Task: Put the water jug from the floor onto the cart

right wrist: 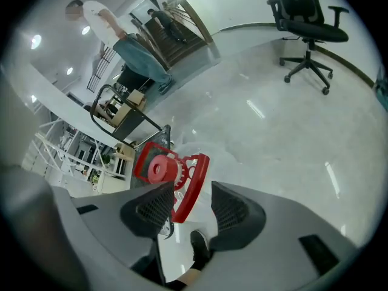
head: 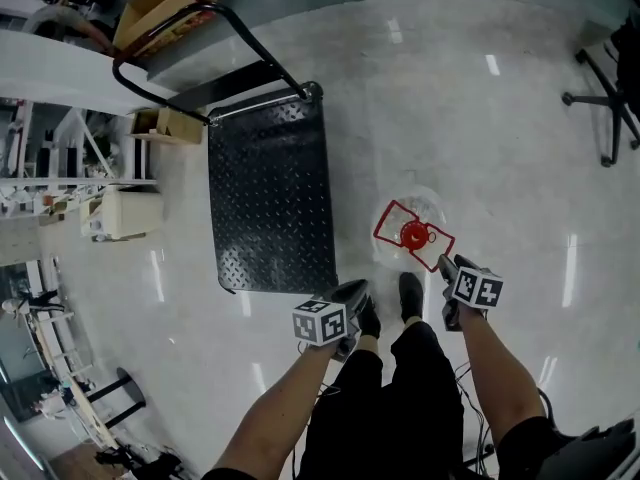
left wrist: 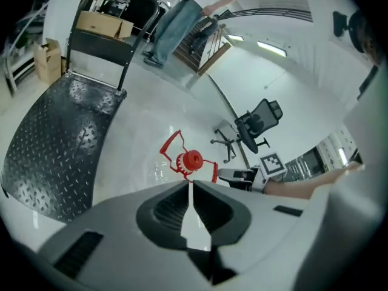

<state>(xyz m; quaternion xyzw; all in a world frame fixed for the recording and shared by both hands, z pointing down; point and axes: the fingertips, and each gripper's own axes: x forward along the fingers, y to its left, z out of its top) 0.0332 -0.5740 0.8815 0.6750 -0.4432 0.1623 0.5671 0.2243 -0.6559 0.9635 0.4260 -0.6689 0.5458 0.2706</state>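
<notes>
- Floor (head: pixel 480 138): pale, glossy, with lamp glare in streaks.
- Cart (head: pixel 265 198): black tread-plate deck, left of centre. Its tubular push handle (head: pixel 250 40) is at the far end. Nothing rests on the deck.
- Person: black-clad legs (head: pixel 410 408) at the near edge, with black shoes pointing far.
- Office chair (head: pixel 605 88): far right, well apart from the work.
- Cardboard box (head: pixel 165 3): far left, behind the cart handle.
- Water jug (head: pixel 425 206): clear body, standing on the floor just right of the cart's near-right corner and not touching the cart. It sits just beyond the shoes.
- Right gripper (head: pixel 448 266): at the jug's near-right side, jaws spread. In the right gripper view the jug's red carry handle (right wrist: pixel 189 190) stands between the two pads, lying against or close to the left pad with a gap to the right pad. It is not clamped.
- Left gripper (head: pixel 352 293): near the cart's near-right corner, left of the jug and apart from it. Its jaws are pressed together at the tips with nothing between them. Its own view shows the jug straight ahead, beyond the tips.
- Red cap (right wrist: pixel 157 168): on the jug's neck, just left of the carry handle in the right gripper view.
</notes>
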